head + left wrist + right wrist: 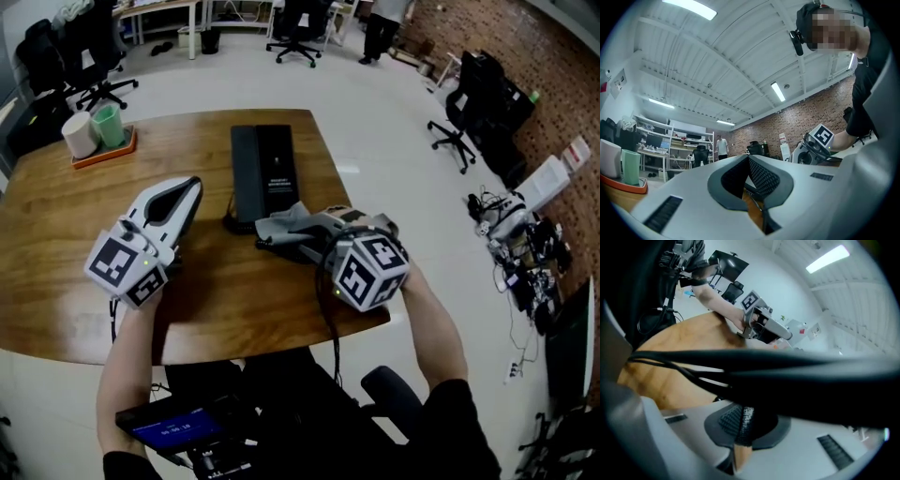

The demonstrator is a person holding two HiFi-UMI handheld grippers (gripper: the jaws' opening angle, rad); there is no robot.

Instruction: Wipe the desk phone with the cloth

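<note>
Two grippers, both mine, over a wooden table (56, 225). My left gripper (192, 187) has its jaws together with nothing between them and sits just left of the desk phone (262, 169). My right gripper (281, 242) has its jaws closed on the grey cloth (286, 223), which drapes back over it. The black phone lies flat mid-table, with the cloth at its near end.

Brown wood table (56, 216) w/ a curved front edge. On it: black desk phone (263, 173) in the middle, toward the far edge; gray cloth (286, 225) bunched up at the phone's near end; orange tray (101, 150) w/ 2 cups at far left corner.
</note>
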